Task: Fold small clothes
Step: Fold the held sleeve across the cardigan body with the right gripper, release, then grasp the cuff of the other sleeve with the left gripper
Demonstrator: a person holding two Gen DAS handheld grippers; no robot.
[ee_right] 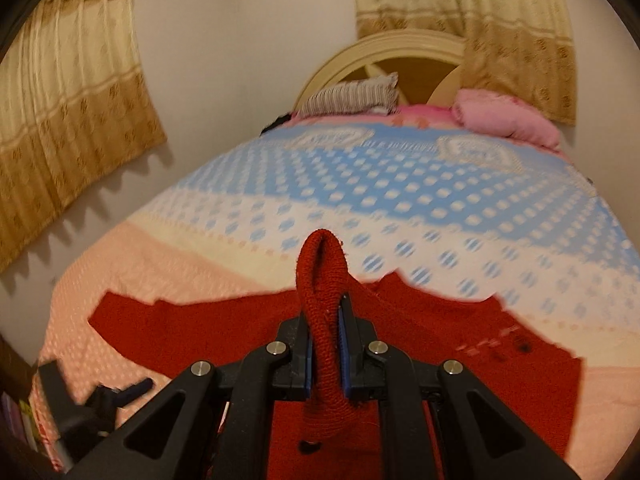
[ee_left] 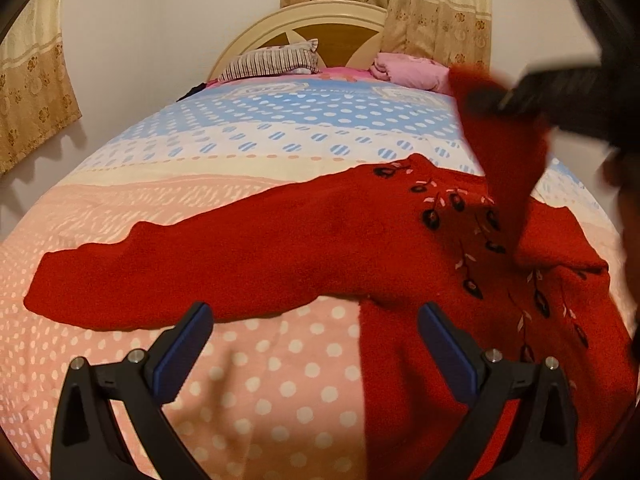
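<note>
Right wrist view showed the right gripper [ee_right: 325,344] clamped on a sleeve of the red knitted embroidered sweater [ee_left: 320,240], lifted for folding over the spotted bedspread [ee_left: 260,380]; the left gripper [ee_left: 316,344] hovered open nearby.

A bed [ee_left: 248,152] fills most of the room, covered with a dotted spread banded in blue at the far end, then white, cream and pink toward the near edge. At its far end stands a cream arched headboard [ee_left: 320,14] with a wooden panel inside. A striped pillow [ee_left: 272,62] and a pink folded blanket [ee_left: 416,70] lie against it. Plain pale walls [ee_left: 160,32] rise behind, hung with beige patterned curtains [ee_left: 432,8] that cast scalloped shadows. The lighting is warm and dim.
</note>
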